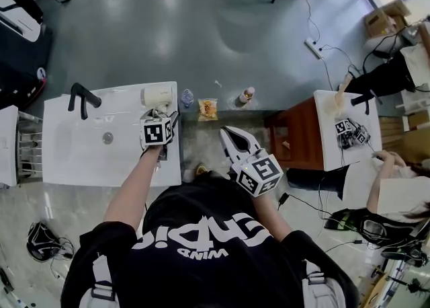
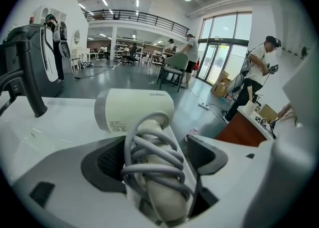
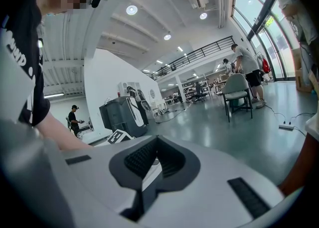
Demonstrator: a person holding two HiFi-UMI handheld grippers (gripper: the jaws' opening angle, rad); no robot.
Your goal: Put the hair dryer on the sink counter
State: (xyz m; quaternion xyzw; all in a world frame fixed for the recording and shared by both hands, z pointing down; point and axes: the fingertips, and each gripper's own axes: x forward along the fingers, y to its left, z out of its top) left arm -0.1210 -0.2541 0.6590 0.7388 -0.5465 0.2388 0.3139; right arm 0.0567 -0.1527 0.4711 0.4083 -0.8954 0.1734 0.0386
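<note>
A cream hair dryer (image 1: 156, 95) lies on the far right corner of the white sink counter (image 1: 80, 159), its grey cord wound round the handle. My left gripper (image 1: 163, 117) reaches over that corner. In the left gripper view the hair dryer (image 2: 134, 110) points its barrel left, and the wrapped handle runs back between the jaws of the left gripper (image 2: 155, 157). The jaws stand wide, with a gap showing beside the right pad (image 2: 205, 155). My right gripper (image 1: 232, 137) hangs over the floor right of the counter. The right gripper (image 3: 152, 165) is shut and empty.
A black faucet (image 1: 82, 98) stands at the counter's back left, above the basin drain (image 1: 107, 138). A small bottle (image 1: 187, 98), a snack bag (image 1: 207, 108) and another bottle (image 1: 247, 95) lie on the floor. A wooden table (image 1: 299, 135) and a seated person (image 1: 403, 192) are at right.
</note>
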